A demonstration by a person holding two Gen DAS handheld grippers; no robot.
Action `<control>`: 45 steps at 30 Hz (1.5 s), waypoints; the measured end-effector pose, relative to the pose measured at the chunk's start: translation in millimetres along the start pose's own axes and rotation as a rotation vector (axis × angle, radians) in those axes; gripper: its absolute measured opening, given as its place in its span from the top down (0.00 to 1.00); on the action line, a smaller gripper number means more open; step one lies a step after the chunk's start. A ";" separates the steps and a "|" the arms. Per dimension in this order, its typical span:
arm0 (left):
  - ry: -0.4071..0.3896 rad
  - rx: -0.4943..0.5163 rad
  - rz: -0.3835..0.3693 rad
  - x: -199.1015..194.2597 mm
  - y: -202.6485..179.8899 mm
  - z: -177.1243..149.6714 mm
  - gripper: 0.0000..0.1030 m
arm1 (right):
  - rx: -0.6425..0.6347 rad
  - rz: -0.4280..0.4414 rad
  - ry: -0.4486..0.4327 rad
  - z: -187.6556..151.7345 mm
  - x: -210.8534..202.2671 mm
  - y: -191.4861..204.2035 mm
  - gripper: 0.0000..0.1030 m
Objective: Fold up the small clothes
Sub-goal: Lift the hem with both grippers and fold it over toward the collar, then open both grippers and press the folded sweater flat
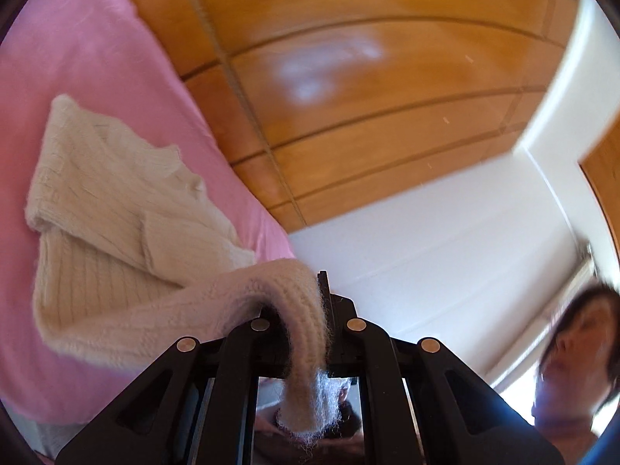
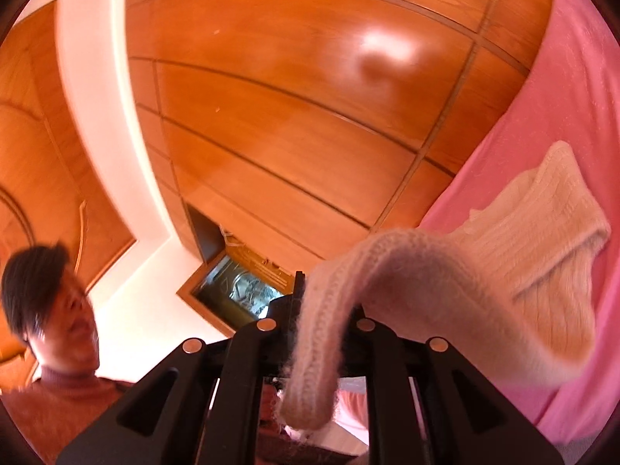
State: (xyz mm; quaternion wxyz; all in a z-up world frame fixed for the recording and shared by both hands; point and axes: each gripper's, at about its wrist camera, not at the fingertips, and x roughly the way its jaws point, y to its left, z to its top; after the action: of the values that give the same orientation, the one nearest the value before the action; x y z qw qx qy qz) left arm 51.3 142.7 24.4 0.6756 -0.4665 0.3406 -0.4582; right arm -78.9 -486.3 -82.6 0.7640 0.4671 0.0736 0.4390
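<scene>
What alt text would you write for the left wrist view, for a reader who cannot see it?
The black left gripper is shut on the ribbed edge of a fluffy cream knitted sweater, which trails back onto a pink bedsheet. Behind are glossy wooden wall panels, and a person is at lower right.

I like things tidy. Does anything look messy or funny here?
A bit. The sweater lies partly folded on the pink sheet, but its lower edge is lifted, pinched by the left gripper and the right gripper. The edge droops over both. Nothing looks torn or spilled.
</scene>
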 end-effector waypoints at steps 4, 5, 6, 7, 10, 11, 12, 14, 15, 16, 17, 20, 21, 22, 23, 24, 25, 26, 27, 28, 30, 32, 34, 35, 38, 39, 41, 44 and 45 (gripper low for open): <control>-0.047 0.015 0.111 12.5 16.8 23.1 0.94 | 0.011 -0.031 0.006 23.8 26.3 -24.0 0.90; -0.056 0.013 0.151 18.2 22.5 31.4 0.94 | 0.014 -0.042 0.010 28.9 34.8 -27.3 0.90; -0.056 0.010 0.172 22.5 27.9 36.6 0.94 | 0.021 -0.063 0.010 35.9 43.0 -35.8 0.90; -0.058 0.018 0.209 29.3 32.8 43.1 0.94 | 0.027 -0.081 0.010 39.6 48.2 -42.7 0.90; -0.081 0.086 0.354 45.9 42.1 56.4 0.94 | 0.049 -0.172 0.009 52.9 67.1 -70.3 0.89; -0.083 0.090 0.381 52.3 47.7 60.3 0.87 | 0.052 -0.218 0.004 55.7 72.1 -79.3 0.83; -0.094 0.077 0.437 59.8 57.7 64.4 0.80 | 0.061 -0.280 -0.013 57.9 76.7 -91.2 0.59; -0.117 0.035 0.536 66.3 71.5 65.8 0.42 | 0.085 -0.360 -0.054 58.2 80.2 -108.4 0.13; -0.146 0.013 0.557 67.8 78.3 63.8 0.38 | 0.100 -0.400 -0.082 56.9 79.7 -114.3 0.13; -0.168 0.016 0.570 67.6 79.3 61.5 0.38 | 0.113 -0.419 -0.114 53.1 78.9 -121.9 0.13; -0.183 0.029 0.587 68.5 79.0 59.3 0.38 | 0.100 -0.424 -0.119 49.7 78.9 -124.9 0.13; -0.201 0.148 0.675 71.1 65.7 46.9 0.31 | -0.030 -0.494 -0.107 36.7 83.8 -117.6 0.13; -0.207 0.193 0.710 71.2 59.7 41.3 0.29 | -0.122 -0.561 -0.072 28.8 90.6 -109.7 0.12; -0.214 0.223 0.734 72.9 53.5 36.3 0.28 | -0.171 -0.615 -0.042 23.3 95.5 -104.5 0.11; -0.215 0.262 0.753 75.9 47.6 30.8 0.28 | -0.233 -0.696 0.001 16.4 104.4 -95.9 0.08; -0.211 0.286 0.761 80.3 43.8 28.1 0.28 | -0.272 -0.754 0.028 12.8 111.9 -89.4 0.06; -0.207 0.307 0.768 82.1 39.1 24.9 0.28 | -0.335 -0.854 0.071 7.3 123.6 -81.0 0.05; -0.201 0.333 0.778 89.9 37.1 22.8 0.25 | -0.389 -0.942 0.113 3.0 135.3 -75.4 0.05; -0.182 0.366 0.786 97.6 33.7 21.3 0.24 | -0.446 -1.022 0.162 -3.4 148.3 -72.3 0.05; -0.163 0.390 0.787 103.7 34.4 20.7 0.24 | -0.553 -1.107 0.228 -10.1 165.7 -62.7 0.05; -0.125 0.435 0.822 122.1 36.8 21.5 0.24 | -0.732 -1.169 0.289 -23.3 187.4 -51.9 0.05; -0.104 0.449 0.887 133.3 48.8 25.2 0.24 | -0.870 -1.270 0.388 -32.0 210.1 -50.6 0.04; -0.083 0.427 0.946 140.7 63.8 30.8 0.24 | -0.861 -1.324 0.447 -25.0 220.1 -64.9 0.02; -0.066 0.415 0.976 143.4 73.8 33.8 0.24 | -0.812 -1.326 0.444 -16.9 218.5 -74.1 0.02; -0.051 0.467 0.987 142.8 75.5 30.1 0.21 | -0.582 -1.326 0.351 21.0 195.2 -112.9 0.02; -0.044 0.478 0.990 143.5 73.8 28.5 0.21 | -0.520 -1.339 0.320 29.5 186.2 -120.8 0.02; -0.036 0.470 1.012 144.4 69.4 26.9 0.21 | -0.425 -1.316 0.269 38.7 170.7 -125.8 0.02; -0.046 0.383 0.965 145.7 58.6 30.7 0.21 | -0.474 -1.336 0.268 31.0 170.1 -118.5 0.02; -0.048 0.342 0.923 147.6 52.6 33.2 0.21 | -0.484 -1.339 0.267 29.6 170.3 -117.2 0.02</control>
State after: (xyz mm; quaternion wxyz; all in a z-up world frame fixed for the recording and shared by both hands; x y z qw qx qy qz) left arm 148.0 22.6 -18.9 0.8826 -0.1598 0.4161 -0.1495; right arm 109.9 -400.5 -106.8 0.9355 0.0821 0.3372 -0.0660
